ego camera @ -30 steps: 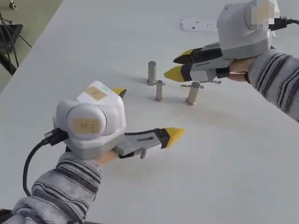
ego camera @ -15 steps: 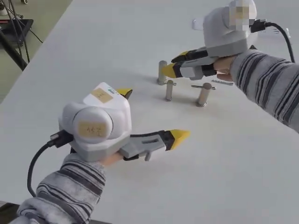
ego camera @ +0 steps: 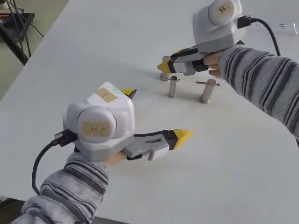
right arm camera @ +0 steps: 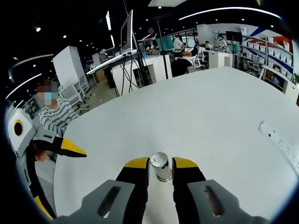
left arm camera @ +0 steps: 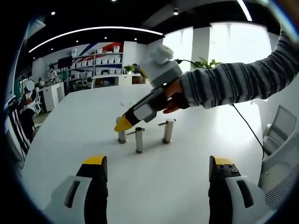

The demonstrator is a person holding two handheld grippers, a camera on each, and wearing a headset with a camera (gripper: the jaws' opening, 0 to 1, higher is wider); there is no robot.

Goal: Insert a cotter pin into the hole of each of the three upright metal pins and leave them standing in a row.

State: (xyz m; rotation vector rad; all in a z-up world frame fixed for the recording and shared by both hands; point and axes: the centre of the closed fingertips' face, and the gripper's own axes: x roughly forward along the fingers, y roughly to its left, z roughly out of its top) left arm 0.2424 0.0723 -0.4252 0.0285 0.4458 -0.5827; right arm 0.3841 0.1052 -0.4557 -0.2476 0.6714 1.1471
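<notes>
Near side of mid pin (ego camera: 172,87), left tongs (ego camera: 156,113): spread wide, empty, hovering over bare bench (ego camera: 93,46), well short of it.
Mid pin: upright, cotter (left arm camera: 132,133) through it.
Just right of mid pin, right pin (ego camera: 207,92): upright, likewise crossed.
Beyond mid pin, far pin (right arm camera: 161,171): upright, no cotter seen; right tongs (ego camera: 164,66) straddle its top closely; whether they pinch it, I cannot tell.
Advice: probably steady far pin plumb, keep its hole unblocked, avoid nudging mid pin.
</notes>
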